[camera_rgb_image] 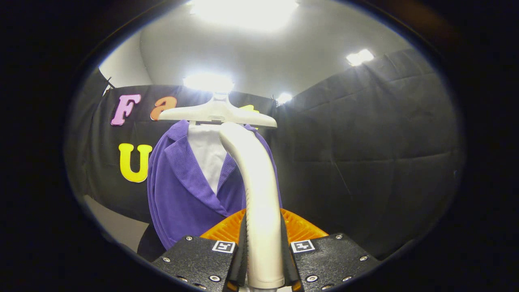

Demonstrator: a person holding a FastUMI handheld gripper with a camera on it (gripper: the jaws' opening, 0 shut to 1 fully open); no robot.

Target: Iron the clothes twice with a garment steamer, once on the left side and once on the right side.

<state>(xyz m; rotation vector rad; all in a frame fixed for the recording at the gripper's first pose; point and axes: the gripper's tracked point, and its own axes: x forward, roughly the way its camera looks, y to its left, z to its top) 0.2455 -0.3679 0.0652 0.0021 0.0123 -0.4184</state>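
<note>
Gripper [264, 259] nearest the lens, fingers drawn close and clamped one on each side of the pale handle of the garment steamer [253, 178], which rises straight up from between them and curves forward at its top toward the clothes. No gap visible between fingers and handle; grip looks firm, though how far down the handle it sits is cut from view. Purple jacket [182, 190] hangs beyond the fingers on a white hanger [217, 113], lapels open over a white inner layer [206, 150]; the steamer head stands near the collar, about on the jacket's middle line, and whether it touches cloth cannot be told, since the handle hides the contact. Black booth wall [365, 142] behind and to the side. Risks, as judged: the handle is smooth and rounded, so it could twist or slide in the grip under a sideways drag, turning the head off the fabric. The jacket hangs free, so pressing may only push it back or swing it on the hanger, leaving a pass half done. Starting from the centre, a stroke could wander along the lapel and not clearly cover one side. The head catching the lapel edge might fold it.
</note>
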